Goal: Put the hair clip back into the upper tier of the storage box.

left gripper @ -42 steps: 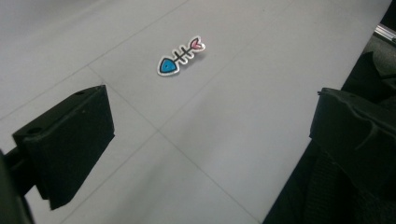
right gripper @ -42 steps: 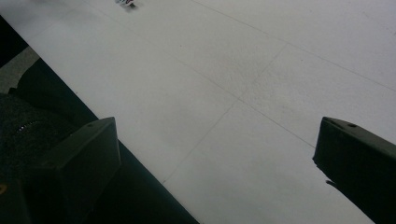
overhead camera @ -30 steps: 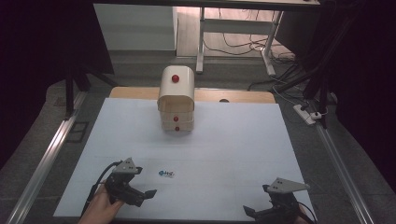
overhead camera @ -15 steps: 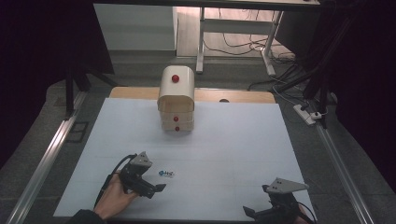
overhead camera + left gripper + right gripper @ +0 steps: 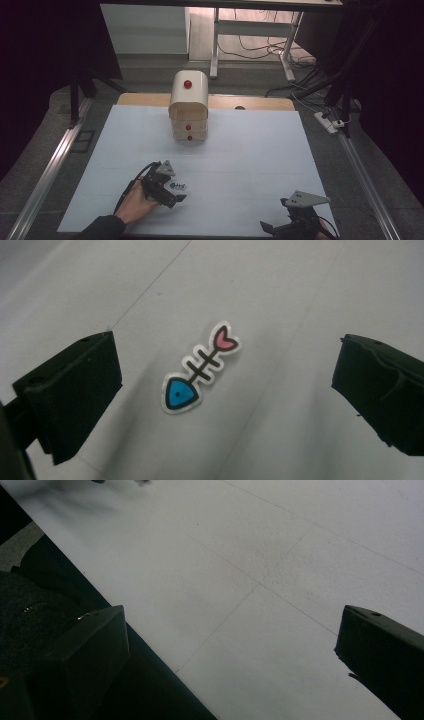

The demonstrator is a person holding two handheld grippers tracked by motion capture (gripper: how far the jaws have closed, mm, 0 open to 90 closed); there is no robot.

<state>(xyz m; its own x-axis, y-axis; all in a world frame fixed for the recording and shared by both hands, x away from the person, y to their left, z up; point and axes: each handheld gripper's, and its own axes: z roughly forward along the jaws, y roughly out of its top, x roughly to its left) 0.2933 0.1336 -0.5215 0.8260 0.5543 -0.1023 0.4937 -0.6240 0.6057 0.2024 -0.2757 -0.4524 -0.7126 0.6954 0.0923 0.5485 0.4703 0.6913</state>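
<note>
Sticker (image 5: pixel 199 371): a small flat fish-bone shape, blue head and pink tail, is lying on the white sheet (image 5: pixel 250 150) near the front left, not yet lifted.
Left gripper (image 5: pixel 172 192): is hovering just over the sticker with its jaws standing wide, one on either side and neither touching it; in the left gripper view the sticker is sitting between the two black jaws.
Right gripper (image 5: pixel 280 231): is waiting at the front right edge of the sheet, well apart from the sticker, jaws spread wide and holding nothing.
Drawers (image 5: pixel 189 107): a small cream chest with red knobs is standing at the far side of the sheet, all shut as far as I can tell.
Done: judging by the pose, the approach is looking finished.
Left: closing on the sticker, lifting it off the sheet, and taking it wherever it is going; the flat shape is likely making the pinch awkward.
</note>
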